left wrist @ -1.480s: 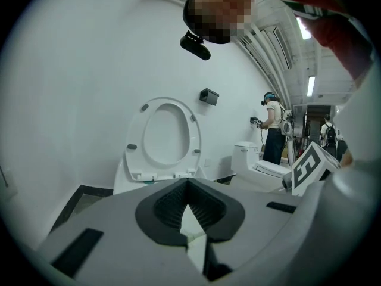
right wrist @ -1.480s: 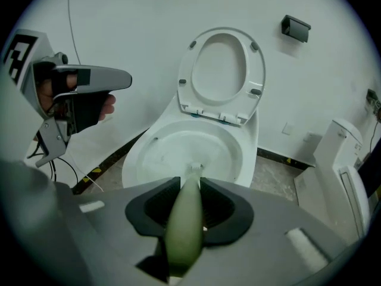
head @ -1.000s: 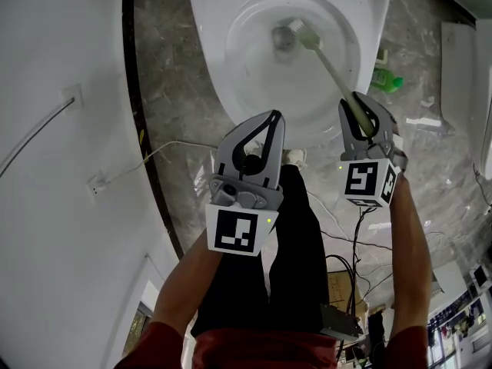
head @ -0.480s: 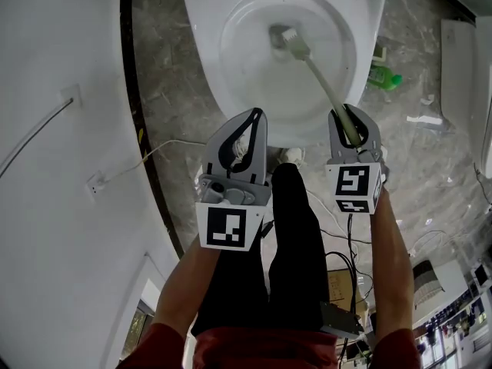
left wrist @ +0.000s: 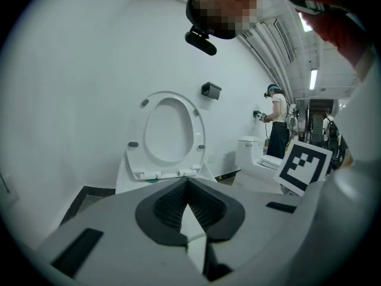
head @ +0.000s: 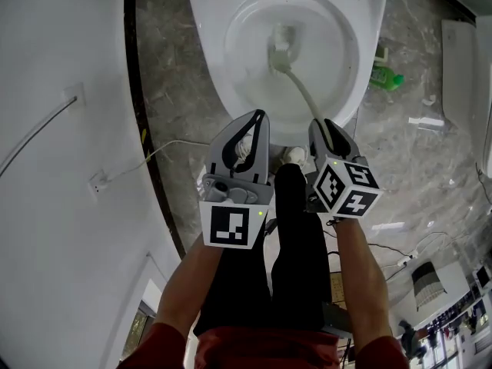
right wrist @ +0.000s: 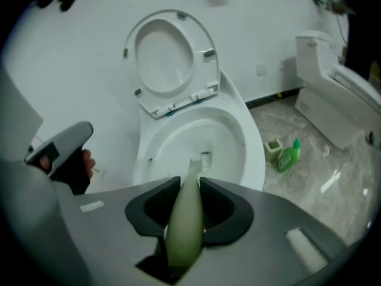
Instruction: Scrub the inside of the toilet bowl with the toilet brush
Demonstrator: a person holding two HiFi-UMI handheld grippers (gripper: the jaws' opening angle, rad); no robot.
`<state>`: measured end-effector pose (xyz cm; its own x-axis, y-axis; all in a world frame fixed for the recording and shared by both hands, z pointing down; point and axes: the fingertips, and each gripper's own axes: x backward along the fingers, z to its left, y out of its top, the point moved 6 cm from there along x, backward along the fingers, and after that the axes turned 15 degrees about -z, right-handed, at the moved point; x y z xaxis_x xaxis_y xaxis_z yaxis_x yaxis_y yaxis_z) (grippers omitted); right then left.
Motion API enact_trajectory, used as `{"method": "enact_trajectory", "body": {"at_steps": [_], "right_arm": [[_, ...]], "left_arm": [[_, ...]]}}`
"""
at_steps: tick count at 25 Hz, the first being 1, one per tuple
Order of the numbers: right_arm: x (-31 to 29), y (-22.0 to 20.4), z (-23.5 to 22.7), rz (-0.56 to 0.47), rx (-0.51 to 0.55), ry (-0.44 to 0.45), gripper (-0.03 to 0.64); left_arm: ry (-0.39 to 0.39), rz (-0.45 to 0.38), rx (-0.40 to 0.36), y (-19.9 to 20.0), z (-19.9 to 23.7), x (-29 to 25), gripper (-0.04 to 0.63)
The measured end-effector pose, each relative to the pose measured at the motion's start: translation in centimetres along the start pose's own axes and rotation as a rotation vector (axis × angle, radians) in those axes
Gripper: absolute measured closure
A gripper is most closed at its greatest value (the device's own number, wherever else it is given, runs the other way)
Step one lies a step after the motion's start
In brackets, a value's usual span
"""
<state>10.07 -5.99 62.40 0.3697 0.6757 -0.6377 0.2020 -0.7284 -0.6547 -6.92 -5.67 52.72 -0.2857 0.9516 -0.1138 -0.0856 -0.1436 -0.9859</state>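
Pale-green plastic toilet brush [head: 301,91], clamped in your right gripper [head: 323,127], points ahead-left, its head down in the white ceramic toilet bowl [head: 240,75]. Your left gripper [head: 257,119] hangs alongside, jaws together, empty.

I count two grippers in play, a left gripper [head: 258,116] and a right gripper [head: 319,123]. One toilet brush [head: 301,91]. Two toilets: the near toilet [head: 217,68] and a second toilet [right wrist: 327,97]. One green bottle [head: 384,78]. One small green holder [right wrist: 272,148].

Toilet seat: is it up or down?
Up. The toilet seat stands raised behind the toilet bowl, whose rim lies uncovered.
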Motion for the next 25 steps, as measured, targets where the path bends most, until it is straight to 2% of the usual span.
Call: {"method": "enact_trajectory", "body": {"at_steps": [5,13,21,23,25], "right_arm": [[-1.0,0.2,-0.7,-0.029,-0.437,-0.068,0.503],[-3.8,0.0,-1.8,-0.079,-0.931,-0.173,0.503],[-7.6,-1.2,-2.9,-0.109,-1.315,-0.340,0.503],[-8.4,-1.7,-2.1,-0.054,-1.380,-0.318,0.503],[-8.6,-1.9,-0.3,-0.015,-1.391,-0.283,0.503]], "left_arm": [[0.002,0.000,-0.003,-0.1,0.3,0.4,0.591],[0.005,0.004,-0.016,-0.2,1.3,0.3,0.591],[0.011,0.003,-0.021,-0.1,2.2,-0.1,0.590],[0.007,0.003,-0.022,-0.2,2.1,-0.1,0.591],[0.004,0.009,-0.023,-0.2,1.9,-0.2,0.591]]}}
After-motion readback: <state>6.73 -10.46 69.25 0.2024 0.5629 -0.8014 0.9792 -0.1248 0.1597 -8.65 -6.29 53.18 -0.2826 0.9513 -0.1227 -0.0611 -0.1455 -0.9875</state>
